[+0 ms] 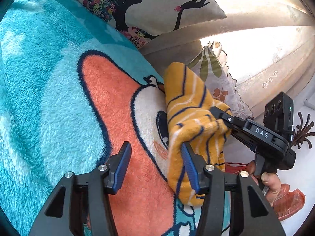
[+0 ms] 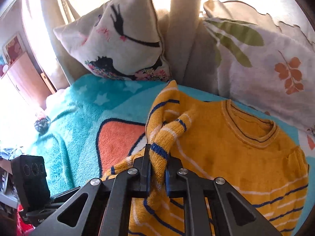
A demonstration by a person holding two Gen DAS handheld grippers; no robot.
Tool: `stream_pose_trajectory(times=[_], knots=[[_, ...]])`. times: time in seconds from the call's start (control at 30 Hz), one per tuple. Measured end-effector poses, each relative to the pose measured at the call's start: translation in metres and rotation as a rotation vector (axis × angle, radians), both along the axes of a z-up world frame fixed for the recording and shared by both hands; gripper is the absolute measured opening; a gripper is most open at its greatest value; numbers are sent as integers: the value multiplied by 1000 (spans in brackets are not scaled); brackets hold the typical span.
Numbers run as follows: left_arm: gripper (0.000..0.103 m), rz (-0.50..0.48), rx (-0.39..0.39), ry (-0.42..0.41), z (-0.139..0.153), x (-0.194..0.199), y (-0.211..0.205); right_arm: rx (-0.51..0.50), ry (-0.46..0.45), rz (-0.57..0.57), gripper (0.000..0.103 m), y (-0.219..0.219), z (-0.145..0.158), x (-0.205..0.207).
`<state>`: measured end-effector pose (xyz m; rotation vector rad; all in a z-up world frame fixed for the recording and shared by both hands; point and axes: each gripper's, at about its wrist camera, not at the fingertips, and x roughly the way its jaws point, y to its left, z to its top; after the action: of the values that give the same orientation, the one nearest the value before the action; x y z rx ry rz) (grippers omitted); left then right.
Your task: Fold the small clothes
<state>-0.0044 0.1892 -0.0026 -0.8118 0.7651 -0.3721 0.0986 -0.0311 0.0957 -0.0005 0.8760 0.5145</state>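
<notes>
A small yellow knitted sweater (image 2: 246, 157) with blue and white stripes lies on a fluffy turquoise and orange blanket (image 2: 82, 106). My right gripper (image 2: 157, 169) is shut on a bunched striped sleeve (image 2: 163, 129) of the sweater and holds it lifted over the sweater's body. In the left wrist view the same sweater (image 1: 189, 106) hangs bunched from the right gripper (image 1: 218, 118). My left gripper (image 1: 155, 167) is open, just above the blanket (image 1: 49, 98); its right finger touches the sweater's edge and nothing is between the jaws.
A cushion with a black silhouette print (image 2: 122, 39) and a leaf-print pillow (image 2: 265, 49) lie at the far edge of the blanket. Beige curtains (image 1: 256, 19) hang behind. A red object (image 1: 289, 200) sits beyond the bed's edge at lower right.
</notes>
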Motion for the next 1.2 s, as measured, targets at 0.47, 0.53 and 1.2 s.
stream_pose_trajectory(times=[0.47,0.53,1.2], knots=[[52,24,73,33,-5,6,-8,182,99,-396,11,-273,-46,-25],[52,26,81,35,-5,7,-9,218,111,-417,13,-288,-54,-33],[52,29,127,48,0,9,-13,143,62,-238,10,-246,-43,-99]])
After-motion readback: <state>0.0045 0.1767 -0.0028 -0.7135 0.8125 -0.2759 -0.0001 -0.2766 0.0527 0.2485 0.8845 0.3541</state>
